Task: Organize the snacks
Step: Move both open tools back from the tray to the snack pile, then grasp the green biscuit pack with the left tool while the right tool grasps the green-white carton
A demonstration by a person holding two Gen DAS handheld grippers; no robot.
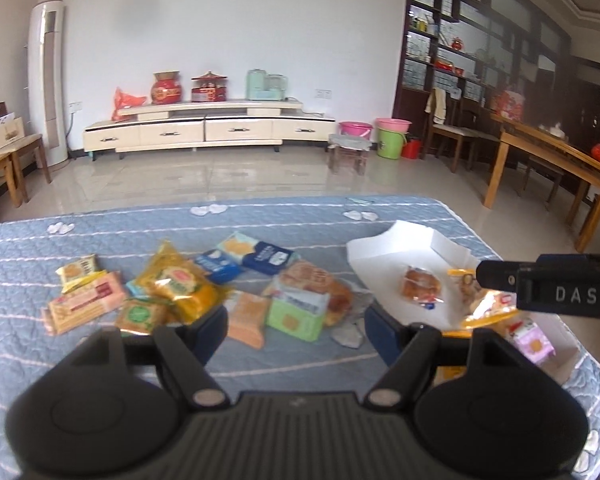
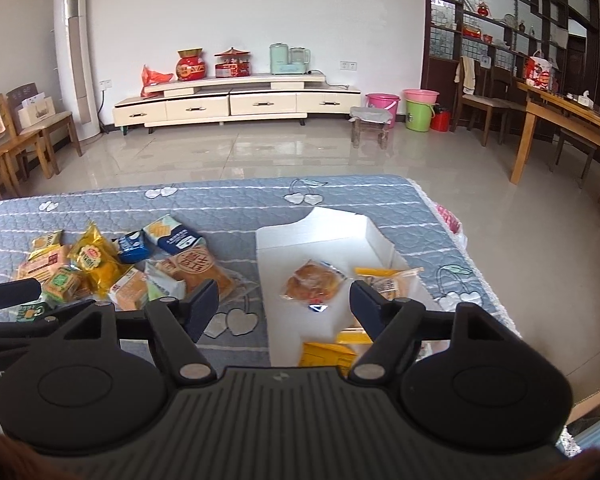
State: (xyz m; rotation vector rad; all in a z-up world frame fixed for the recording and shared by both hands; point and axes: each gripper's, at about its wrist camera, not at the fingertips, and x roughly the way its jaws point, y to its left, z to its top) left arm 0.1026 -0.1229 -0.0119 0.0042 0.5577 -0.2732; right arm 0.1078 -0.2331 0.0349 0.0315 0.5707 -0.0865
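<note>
A pile of wrapped snacks lies on the blue quilted table: a yellow bag (image 1: 178, 284) (image 2: 94, 258), a pink bar (image 1: 86, 306), an orange pack (image 1: 247, 320), a green pack (image 1: 296, 318) and a navy pack (image 1: 266, 256) (image 2: 178, 236). A white box (image 1: 384, 260) (image 2: 296, 240) to the right holds a clear-wrapped pastry (image 1: 420, 284) (image 2: 314, 282) and several other packs. My left gripper (image 1: 294, 330) is open and empty above the pile's near edge. My right gripper (image 2: 284, 306) is open and empty over the box; it also shows in the left wrist view (image 1: 556, 290).
The table's far edge (image 2: 220, 184) and right edge (image 2: 476, 272) drop to a tiled floor. A TV cabinet (image 2: 236, 104), buckets (image 2: 420, 110), a stool (image 2: 370, 126), chairs and a wooden table (image 2: 572, 120) stand far off.
</note>
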